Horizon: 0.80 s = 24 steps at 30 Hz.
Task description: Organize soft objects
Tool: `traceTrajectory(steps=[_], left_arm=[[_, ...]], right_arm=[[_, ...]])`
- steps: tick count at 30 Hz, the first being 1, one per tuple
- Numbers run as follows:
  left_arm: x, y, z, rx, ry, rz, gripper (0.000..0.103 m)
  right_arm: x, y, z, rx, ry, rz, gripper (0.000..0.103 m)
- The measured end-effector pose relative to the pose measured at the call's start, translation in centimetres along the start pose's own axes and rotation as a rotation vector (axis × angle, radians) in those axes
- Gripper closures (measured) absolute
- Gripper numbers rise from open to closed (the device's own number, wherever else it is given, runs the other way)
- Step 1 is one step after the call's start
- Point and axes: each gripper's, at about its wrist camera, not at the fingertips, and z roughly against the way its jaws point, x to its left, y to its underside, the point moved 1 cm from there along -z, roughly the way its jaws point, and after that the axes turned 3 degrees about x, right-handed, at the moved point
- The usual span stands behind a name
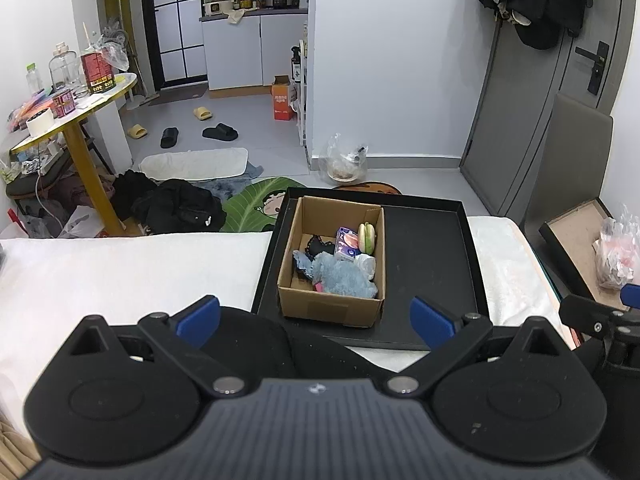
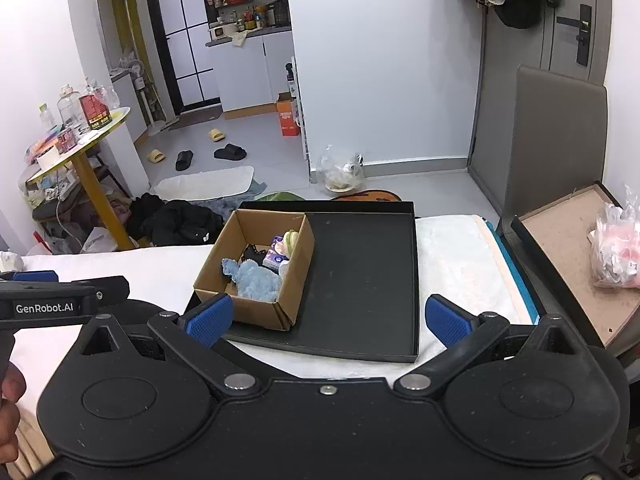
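Jaws of both grippers, left gripper (image 1: 316, 322) and right gripper (image 2: 328, 320), gape empty before the cardboard box (image 1: 332, 308) of soft toys, dead ahead of the left, ahead-left of the right.

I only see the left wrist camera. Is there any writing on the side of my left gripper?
Observer: Yes. The right wrist view shows the left gripper from the side, with "GenRobot.AI" on it in white letters.
Operator: Who's holding it? I can't see anybody!
Observer: A hand shows at the lower left edge of the right wrist view, below that gripper.
Operator: Is my other gripper holding anything?
Observer: No. The right gripper is open, its blue fingers wide apart with nothing between them.
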Motion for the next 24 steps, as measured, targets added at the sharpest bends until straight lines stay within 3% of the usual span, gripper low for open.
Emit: traceTrajectory(steps=[24], left_arm=[[-0.87, 0.26, 0.14, 0.016, 0.031, -0.018, 0.002]], right_arm=[[-0.11, -0.08, 0.33, 0.011, 0.010, 0.006, 0.000]])
